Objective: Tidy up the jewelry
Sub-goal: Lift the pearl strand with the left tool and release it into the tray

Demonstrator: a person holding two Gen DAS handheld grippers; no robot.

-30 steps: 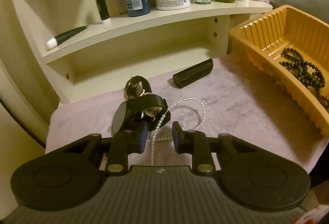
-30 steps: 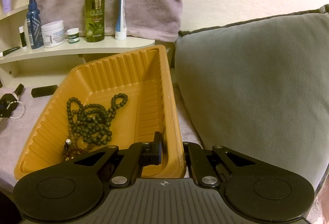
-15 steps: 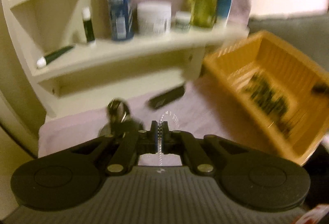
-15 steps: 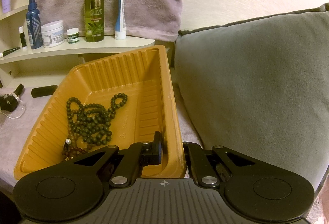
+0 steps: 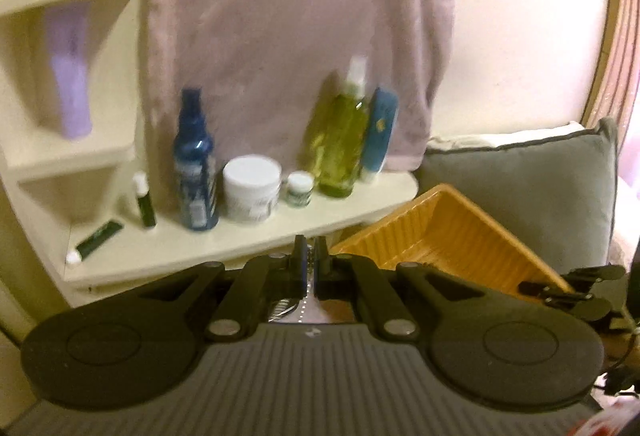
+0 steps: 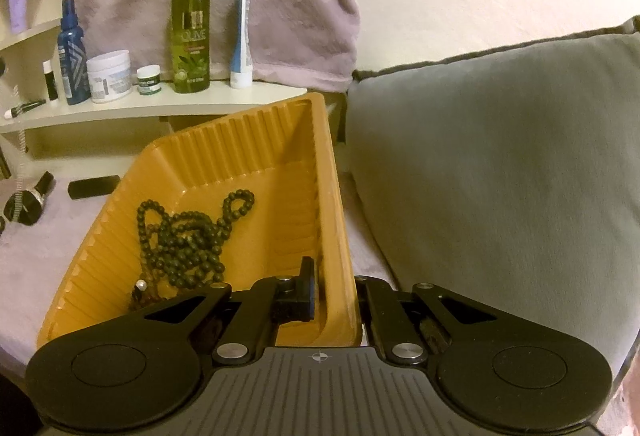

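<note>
My left gripper is shut on a white pearl necklace, whose strand hangs down below the closed fingers, lifted well above the cloth. In the right wrist view the same strand dangles at the far left edge. My right gripper is shut on the near right wall of the orange ribbed tray, one finger inside and one outside. A dark bead necklace lies heaped in the tray. The tray also shows in the left wrist view. A black watch lies on the lilac cloth.
A cream shelf carries a green spray bottle, blue bottle, white jar and tubes. A black case lies on the cloth. A grey cushion stands right of the tray. A lilac towel hangs behind.
My left gripper closed on the pearl necklace and lifted it up off the cloth, swinging toward the tray. My right gripper has stayed clamped on the tray wall.
</note>
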